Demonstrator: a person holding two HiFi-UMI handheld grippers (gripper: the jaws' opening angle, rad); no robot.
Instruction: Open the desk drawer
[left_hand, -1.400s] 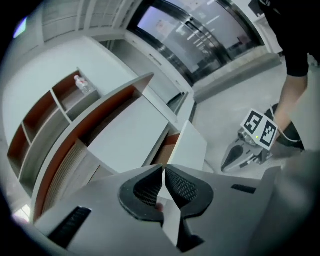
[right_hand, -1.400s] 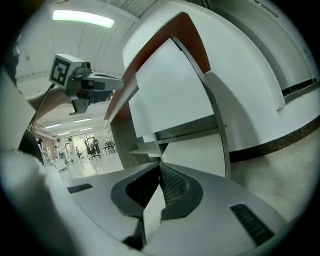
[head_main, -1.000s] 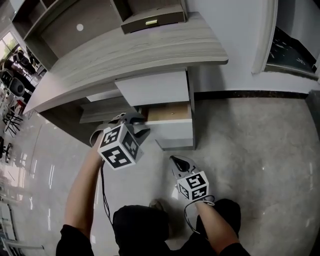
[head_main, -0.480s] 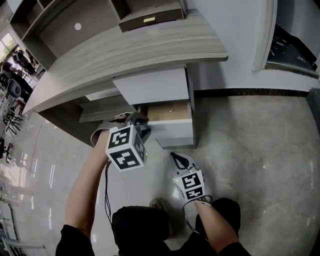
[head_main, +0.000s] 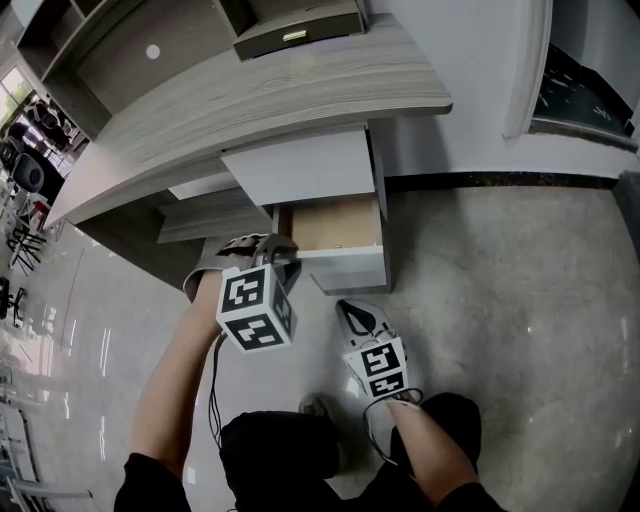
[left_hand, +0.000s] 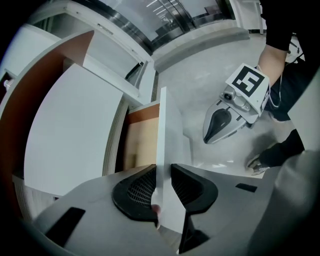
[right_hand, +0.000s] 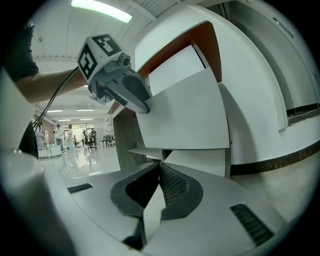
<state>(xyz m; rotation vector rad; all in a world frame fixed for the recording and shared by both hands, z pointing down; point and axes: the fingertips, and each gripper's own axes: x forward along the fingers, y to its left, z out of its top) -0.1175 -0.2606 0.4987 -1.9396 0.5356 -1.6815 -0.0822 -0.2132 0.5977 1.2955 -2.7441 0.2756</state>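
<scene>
The left hand-held gripper (left_hand: 163, 186) is clamping the white front of the drawer (head_main: 345, 270), its jaws having just been closing onto it. The drawer is standing partly open under the tabletop (head_main: 250, 100). At four o'clock from it, the right hand-held gripper (head_main: 347, 307) is hovering with its jaws together.

- The head view looks steeply down from above the person. The desk (head_main: 250, 100) fills the upper left of the frame, and the left gripper (head_main: 278, 245) and right gripper (head_main: 345, 305) sit low at centre.
- The left gripper view rides just behind its jaws, very near the drawer (left_hand: 167, 135), looking along its front edge.
- The right gripper view sits low, seemingly about level though the wide lens bends everything, and faces the desk from farther off.
- All three share the drawer, and each gripper view catches the other gripper.
</scene>
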